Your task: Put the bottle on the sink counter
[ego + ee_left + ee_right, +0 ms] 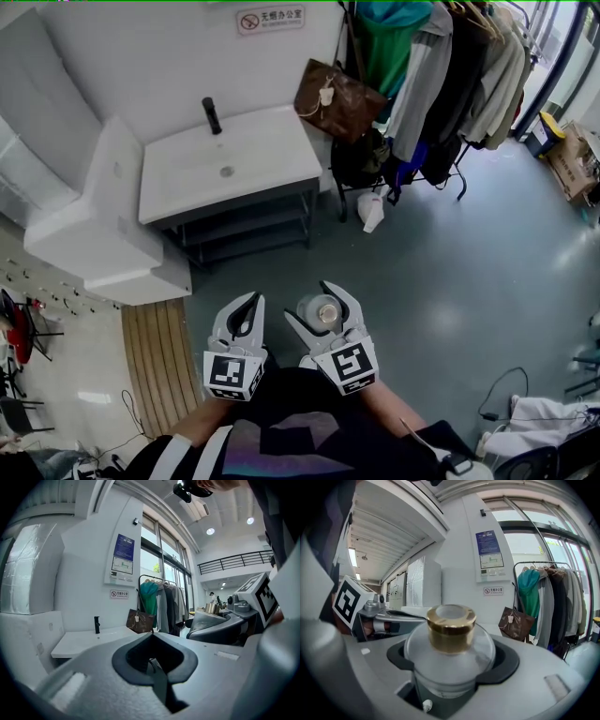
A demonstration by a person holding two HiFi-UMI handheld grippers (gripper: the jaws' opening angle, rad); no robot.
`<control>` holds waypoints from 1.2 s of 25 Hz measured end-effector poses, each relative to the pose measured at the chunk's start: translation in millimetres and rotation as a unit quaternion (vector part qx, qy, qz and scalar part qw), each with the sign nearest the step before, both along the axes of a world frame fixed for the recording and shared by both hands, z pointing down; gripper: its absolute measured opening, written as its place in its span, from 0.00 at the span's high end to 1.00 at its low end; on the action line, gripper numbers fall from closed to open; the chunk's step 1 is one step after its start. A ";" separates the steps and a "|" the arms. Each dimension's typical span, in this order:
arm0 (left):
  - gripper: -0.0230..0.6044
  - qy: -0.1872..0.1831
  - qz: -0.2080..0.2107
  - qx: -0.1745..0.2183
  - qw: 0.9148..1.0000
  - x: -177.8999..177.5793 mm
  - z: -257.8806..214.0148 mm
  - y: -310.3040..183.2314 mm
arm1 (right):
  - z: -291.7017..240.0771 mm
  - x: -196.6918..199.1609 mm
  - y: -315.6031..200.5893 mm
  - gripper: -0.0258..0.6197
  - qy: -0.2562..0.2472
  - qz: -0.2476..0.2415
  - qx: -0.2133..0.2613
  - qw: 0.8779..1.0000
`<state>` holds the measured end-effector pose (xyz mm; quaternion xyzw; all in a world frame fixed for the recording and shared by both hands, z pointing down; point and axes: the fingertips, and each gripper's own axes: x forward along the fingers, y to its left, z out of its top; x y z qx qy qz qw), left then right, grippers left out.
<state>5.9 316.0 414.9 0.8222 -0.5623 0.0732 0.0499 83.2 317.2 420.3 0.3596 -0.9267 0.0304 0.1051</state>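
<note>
A round clear-glass bottle (449, 653) with a gold collar sits upright between the jaws of my right gripper (452, 660), which is shut on it. From the head view the bottle (320, 310) shows from above, held in the right gripper (322, 314) over the grey floor. My left gripper (245, 314) is beside it on the left, its jaws closed together with nothing between them (152, 660). The white sink counter (267, 159) with a black tap (212, 115) stands ahead against the wall, well apart from both grippers; the counter (89, 639) also shows in the left gripper view.
A clothes rack (450, 66) with several garments and a brown bag (337, 98) stands right of the sink. A white watering can (372, 211) sits on the floor below it. A white stepped block (89, 225) adjoins the counter's left. Boxes (577, 159) lie at the far right.
</note>
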 end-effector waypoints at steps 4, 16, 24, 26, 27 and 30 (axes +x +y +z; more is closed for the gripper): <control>0.96 0.006 0.003 -0.012 1.000 -6.9 8.4 -16.7 | 6.9 -5.9 -18.4 0.43 0.003 0.007 -0.012 1.000; 0.96 0.020 0.038 -0.014 0.999 -37.1 14.1 -142.2 | 7.8 -36.5 -133.4 0.43 0.026 0.048 -0.019 0.998; 0.96 0.018 0.061 -0.008 0.998 -77.6 2.4 -220.1 | -4.8 -73.6 -208.7 0.43 0.032 0.080 -0.013 0.996; 0.96 0.015 0.065 -0.002 0.998 -89.9 -1.3 -237.4 | -6.6 -86.2 -225.0 0.43 0.031 0.084 -0.010 0.996; 0.96 0.013 0.067 0.002 0.998 -96.6 -3.1 -245.2 | -7.2 -92.6 -232.6 0.43 0.031 0.087 -0.009 0.996; 0.96 0.012 0.068 0.009 0.998 -117.6 -5.0 -264.8 | -7.6 -110.4 -251.9 0.43 0.028 0.094 -0.005 0.995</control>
